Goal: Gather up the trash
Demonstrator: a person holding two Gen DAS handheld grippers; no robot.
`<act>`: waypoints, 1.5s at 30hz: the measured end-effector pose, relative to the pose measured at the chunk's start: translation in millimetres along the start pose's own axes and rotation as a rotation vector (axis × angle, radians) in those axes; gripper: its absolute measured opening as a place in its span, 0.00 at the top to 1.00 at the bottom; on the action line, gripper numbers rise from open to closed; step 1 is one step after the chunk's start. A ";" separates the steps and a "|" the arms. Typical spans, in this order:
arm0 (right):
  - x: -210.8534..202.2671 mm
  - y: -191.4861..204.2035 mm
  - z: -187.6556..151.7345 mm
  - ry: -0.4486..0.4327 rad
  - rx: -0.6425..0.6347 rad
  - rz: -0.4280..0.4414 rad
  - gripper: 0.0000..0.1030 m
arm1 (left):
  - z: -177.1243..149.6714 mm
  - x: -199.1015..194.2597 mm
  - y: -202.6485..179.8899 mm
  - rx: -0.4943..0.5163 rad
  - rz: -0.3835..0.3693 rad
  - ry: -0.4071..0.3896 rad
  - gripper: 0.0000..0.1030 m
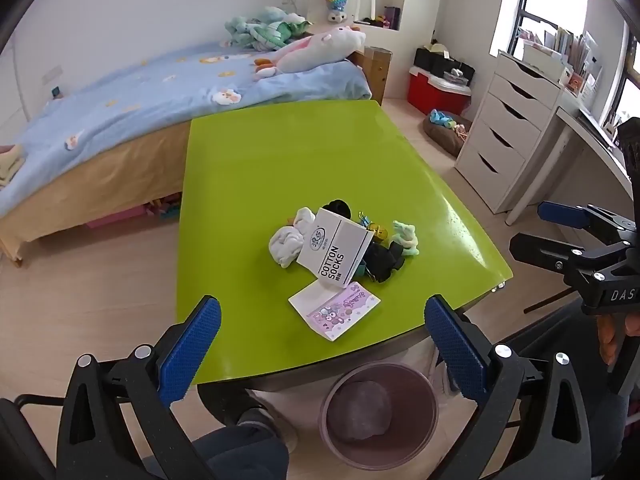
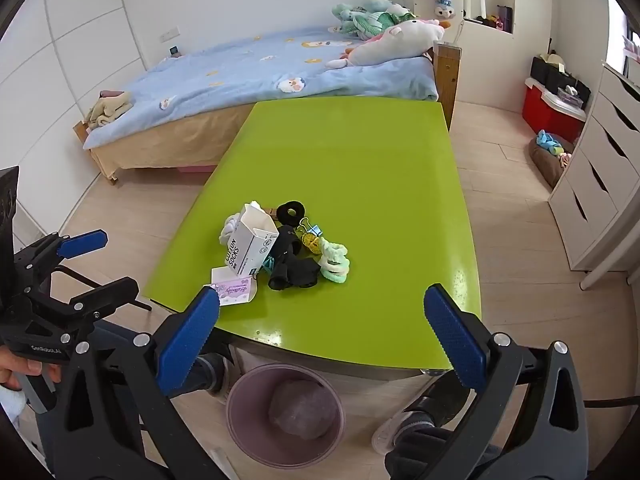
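Observation:
A pile sits on the green table (image 1: pixel 280 160) (image 2: pixel 360 160): a white "COTTON SOCKS" box (image 1: pixel 340 252) (image 2: pixel 250 248), a pink card packet (image 1: pixel 336 310) (image 2: pixel 234 290), white socks (image 1: pixel 286 242), black socks (image 1: pixel 380 260) (image 2: pixel 294 268), binder clips (image 2: pixel 310 232) and a mint hair tie (image 2: pixel 334 260). A mauve trash bin (image 1: pixel 378 412) (image 2: pixel 286 412) stands on the floor below the table's near edge. My left gripper (image 1: pixel 322 348) is open and empty, above the near edge. My right gripper (image 2: pixel 322 340) is open and empty too, also short of the pile.
A bed with a blue quilt (image 1: pixel 160 96) and plush toys stands behind the table. White drawers (image 1: pixel 508 128) and a red box (image 1: pixel 436 88) stand at the right. The person's legs and shoes (image 2: pixel 404 428) are beside the bin.

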State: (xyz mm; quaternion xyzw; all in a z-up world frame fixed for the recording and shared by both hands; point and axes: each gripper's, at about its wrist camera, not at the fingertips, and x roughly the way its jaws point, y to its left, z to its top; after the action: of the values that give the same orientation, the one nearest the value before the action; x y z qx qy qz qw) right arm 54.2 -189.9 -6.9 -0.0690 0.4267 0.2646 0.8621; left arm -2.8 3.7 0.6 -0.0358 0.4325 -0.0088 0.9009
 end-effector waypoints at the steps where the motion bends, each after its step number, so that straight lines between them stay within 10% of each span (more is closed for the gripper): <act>1: -0.2 0.9 0.1 0.001 -0.003 0.000 0.03 | 0.1 -0.5 -0.2 -0.001 0.000 0.000 0.05; 45: -1.5 5.2 -0.5 0.011 -0.020 0.006 0.03 | -0.4 -2.7 1.3 -0.019 -0.012 -0.011 0.05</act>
State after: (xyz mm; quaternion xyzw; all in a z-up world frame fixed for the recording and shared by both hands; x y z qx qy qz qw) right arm 50.5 -186.3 -5.5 -0.0778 0.4291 0.2709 0.8582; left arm -4.8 5.1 2.4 -0.0471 0.4275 -0.0097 0.9027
